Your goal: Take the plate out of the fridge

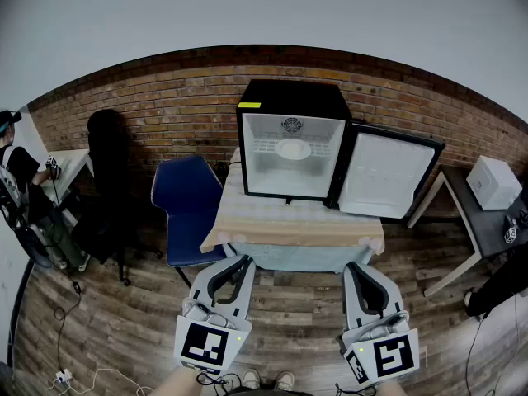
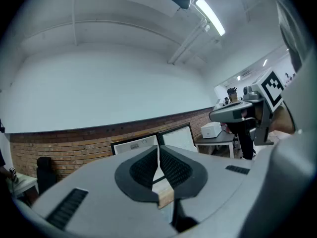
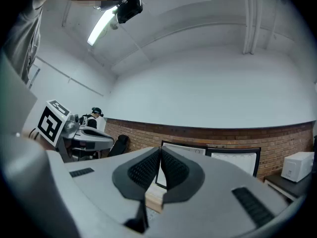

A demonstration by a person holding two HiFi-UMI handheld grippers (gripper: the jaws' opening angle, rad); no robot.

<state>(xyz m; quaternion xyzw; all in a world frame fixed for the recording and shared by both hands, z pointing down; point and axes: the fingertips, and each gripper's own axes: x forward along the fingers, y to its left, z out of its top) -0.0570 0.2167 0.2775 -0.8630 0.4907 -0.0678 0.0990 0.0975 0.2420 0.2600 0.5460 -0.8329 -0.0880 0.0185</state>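
Observation:
A small black fridge [image 1: 293, 97] stands on a cloth-covered table [image 1: 290, 221], its door [image 1: 384, 174] swung open to the right. A white plate [image 1: 294, 149] lies on the shelf inside it. My left gripper [image 1: 245, 261] and right gripper [image 1: 351, 269] hover side by side in front of the table's near edge, well short of the fridge. Both are shut with nothing between the jaws. In the left gripper view the left gripper [image 2: 158, 150] points at the fridge [image 2: 134, 144]; in the right gripper view the right gripper [image 3: 160, 152] points at the fridge [image 3: 183, 152] too.
A blue chair [image 1: 188, 205] stands left of the table and a black chair [image 1: 110, 167] further left. A person [image 1: 25, 196] sits at a desk at the far left. A dark table with a white box [image 1: 492, 181] is on the right. Brick wall behind.

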